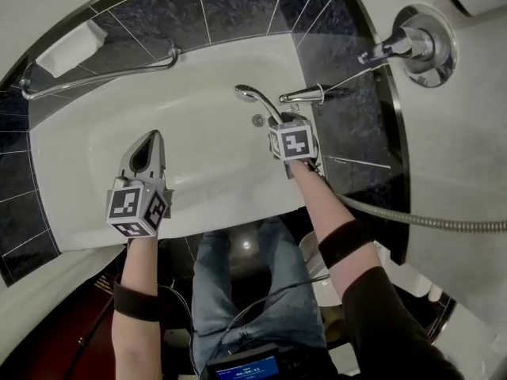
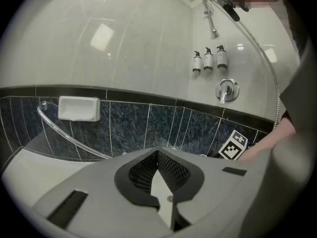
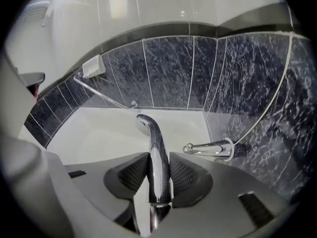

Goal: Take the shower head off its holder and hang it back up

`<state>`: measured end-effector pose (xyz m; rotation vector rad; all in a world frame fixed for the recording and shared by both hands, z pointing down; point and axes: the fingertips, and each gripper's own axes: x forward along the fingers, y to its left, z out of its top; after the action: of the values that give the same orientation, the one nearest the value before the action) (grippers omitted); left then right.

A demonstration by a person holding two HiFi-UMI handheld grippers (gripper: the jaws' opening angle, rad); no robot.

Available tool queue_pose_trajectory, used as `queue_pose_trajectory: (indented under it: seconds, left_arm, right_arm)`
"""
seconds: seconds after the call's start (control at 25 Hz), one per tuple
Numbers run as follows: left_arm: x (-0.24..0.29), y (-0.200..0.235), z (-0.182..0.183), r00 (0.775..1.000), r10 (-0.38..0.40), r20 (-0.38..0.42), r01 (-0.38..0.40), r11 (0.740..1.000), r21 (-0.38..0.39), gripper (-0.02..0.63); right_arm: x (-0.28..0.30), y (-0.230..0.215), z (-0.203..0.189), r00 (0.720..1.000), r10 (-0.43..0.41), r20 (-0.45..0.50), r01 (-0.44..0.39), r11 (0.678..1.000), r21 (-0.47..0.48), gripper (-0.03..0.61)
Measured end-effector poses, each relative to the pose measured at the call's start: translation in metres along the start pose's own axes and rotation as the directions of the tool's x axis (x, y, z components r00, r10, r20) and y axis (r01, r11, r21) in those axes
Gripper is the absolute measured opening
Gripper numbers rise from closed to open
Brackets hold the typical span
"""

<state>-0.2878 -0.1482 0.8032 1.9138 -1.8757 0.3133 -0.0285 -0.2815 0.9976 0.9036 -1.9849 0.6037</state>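
We have our right claw (image 3: 158, 167) clamped on the shower head (image 3: 152, 130) over the bathtub (image 1: 79, 149); our left claw (image 2: 157, 155) is closed together, empty.

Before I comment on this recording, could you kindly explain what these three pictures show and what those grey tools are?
There is no robot here: a person holds a two-jaw gripper in each hand, each carrying a marker cube. The head view looks steeply down from the person's head into a white bathtub. The other two views come from cameras riding on the grippers. The left gripper is shut and empty. The right gripper is shut on the chrome shower head, held over the tub beside the tub spout, with its hose trailing off to the right. A grab bar and a soap dish sit on the dark tiled wall.
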Motion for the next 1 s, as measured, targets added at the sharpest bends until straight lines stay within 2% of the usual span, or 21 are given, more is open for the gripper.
queue_pose_trajectory:
  seconds: [0.16,0.36,0.44,0.6,0.76,0.8,0.88,1.0]
  left_arm:
    - [0.01,-0.004,-0.026,0.999,-0.012,-0.029,0.012,1.0,-0.024,0.0]
    - [0.018,-0.009,-0.044,0.998,-0.03,-0.057,0.028,0.999,-0.034,0.0]
    - [0.02,-0.01,-0.046,0.998,-0.033,-0.062,0.031,0.999,-0.038,0.0]
    - [0.023,-0.009,-0.049,0.997,-0.034,-0.066,0.031,0.999,-0.041,0.0]
    - [0.025,-0.006,-0.051,0.997,-0.028,-0.067,0.025,0.999,-0.046,0.0]
    - [0.025,-0.005,-0.052,0.997,-0.025,-0.07,0.022,0.999,-0.048,0.0]
    - [0.026,-0.005,-0.055,0.997,-0.023,-0.077,0.019,0.998,-0.053,0.0]
    - [0.026,-0.006,-0.056,0.997,-0.024,-0.08,0.019,0.998,-0.056,0.0]
  right_arm:
    - [0.019,-0.015,-0.036,0.994,-0.011,-0.112,0.013,1.0,0.021,0.147]
    - [0.025,-0.013,-0.037,0.987,-0.026,-0.158,0.01,0.995,-0.101,0.147]
    - [0.028,-0.018,-0.045,0.981,-0.03,-0.194,0.009,0.994,-0.11,0.147]
    - [0.035,-0.023,-0.07,0.958,-0.037,-0.283,-0.002,0.99,-0.138,0.147]
    - [0.039,-0.03,-0.097,0.922,-0.056,-0.383,-0.022,0.98,-0.197,0.149]
    - [0.038,-0.033,-0.098,0.921,-0.072,-0.382,-0.015,0.976,-0.219,0.149]
    - [0.036,-0.04,-0.086,0.938,-0.102,-0.333,0.02,0.971,-0.24,0.151]
    - [0.042,-0.038,-0.071,0.96,-0.074,-0.271,0.029,0.986,-0.164,0.161]
